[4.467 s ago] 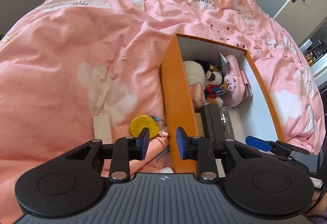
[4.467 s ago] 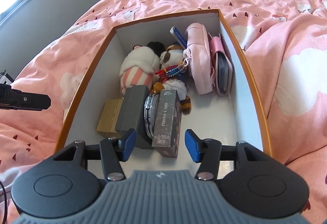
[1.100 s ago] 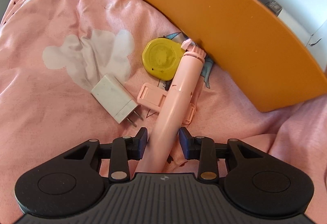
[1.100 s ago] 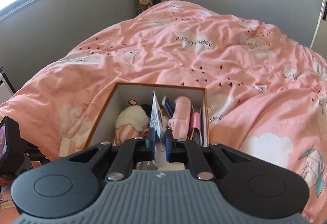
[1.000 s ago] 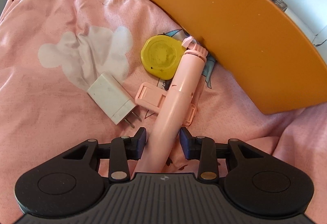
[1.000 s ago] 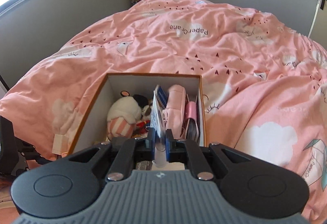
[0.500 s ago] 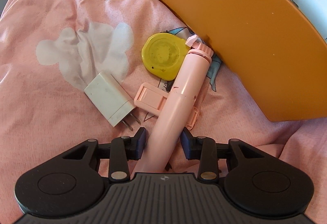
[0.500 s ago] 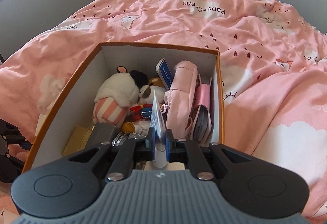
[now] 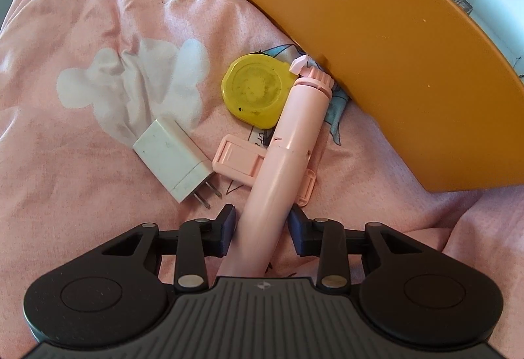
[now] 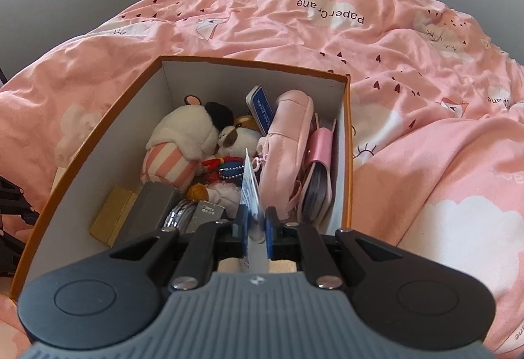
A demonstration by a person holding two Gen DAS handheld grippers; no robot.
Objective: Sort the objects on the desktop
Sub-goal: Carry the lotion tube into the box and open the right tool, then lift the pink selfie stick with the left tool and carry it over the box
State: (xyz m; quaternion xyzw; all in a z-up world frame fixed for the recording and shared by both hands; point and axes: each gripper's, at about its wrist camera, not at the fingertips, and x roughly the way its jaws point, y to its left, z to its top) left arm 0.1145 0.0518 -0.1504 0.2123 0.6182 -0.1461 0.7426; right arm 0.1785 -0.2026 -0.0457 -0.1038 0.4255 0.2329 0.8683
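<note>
Your left tongs [image 9: 262,224] point steeply down at the bed, part-spread around the smooth pink plastic tube of a selfie stick [image 9: 288,142]; a thin gap shows on each side of the tube, so I can't tell whether the pads are actually pressing on it. The stick lies on the wrinkled pink duvet [image 9: 98,31], its ribbed collar end touching the flat orange cardboard wall of the box [image 9: 393,47], and its rectangular phone clamp [image 9: 237,159] sticks out sideways under the tube. A round yellow disc [image 9: 255,90] with a scuffed face sits just beside the collar, partly under the tube. A white blocky charger [image 9: 170,159] with two metal prongs lies just left of the clamp, not touching it. Your right tongs [image 10: 253,224] are pressed together, pinching a thin white flattened tube [image 10: 250,192] edge-on, held over the near end of the open box [image 10: 98,129], which is white inside with an orange rim. Inside: a fuzzy striped plush [image 10: 183,142], a small dog plush [image 10: 235,136] with a bead chain, a padded pink pouch [image 10: 288,136], a glossy pink wallet [image 10: 319,156], a blue card [image 10: 260,110], a gold carton [image 10: 114,215] and a grey box [image 10: 154,205].
</note>
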